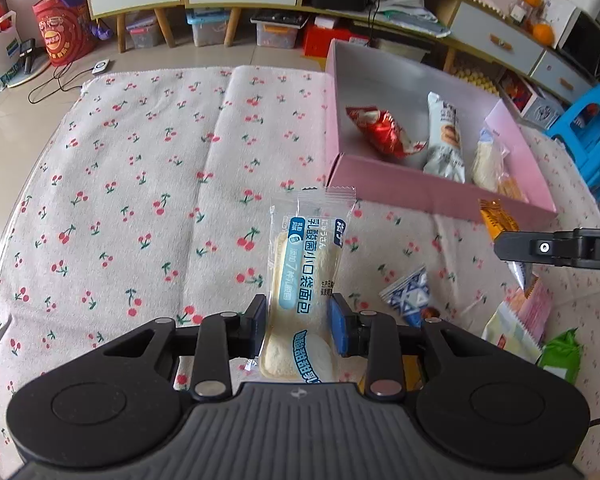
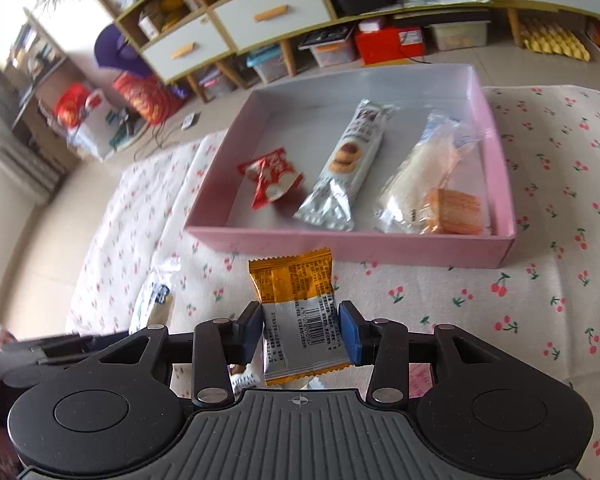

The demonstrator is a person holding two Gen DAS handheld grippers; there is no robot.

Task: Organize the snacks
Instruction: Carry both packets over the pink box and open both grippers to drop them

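**Operator:** Cherry-print cloth (image 1: 140, 168) is covering the whole work surface, and I am working just above it. Nearest to me, the left gripper (image 1: 300, 322) is clamping a white bread packet (image 1: 310, 264) across its lower half, the packet standing up between the pads.

**Partner:** And your other hand?

**Operator:** The right gripper (image 2: 301, 332) is pinching an orange snack packet (image 2: 296, 300) by its pale barcoded end, clear of the cloth. Loose wrappers (image 1: 516, 320) are lying to the right of the left gripper, not yet sorted.

**Partner:** Where is everything going?

**Operator:** Beyond both packets, the pink box (image 2: 340, 246) is sitting on the cloth with a red packet (image 2: 270, 178), a silver biscuit bar (image 2: 346, 164) and a clear-wrapped pastry (image 2: 424, 178) already inside. Further off, cabinets with drawers (image 2: 272, 16) are lining the wall.

**Partner:** How are you handling the drop?

**Operator:** I am judging that each packet should be carried over the near wall, high enough that its hanging end does not catch the rim. I am planning to aim for the bare floor at the far left of the box, going one hand at a time, and letting go low so nothing bounces out.
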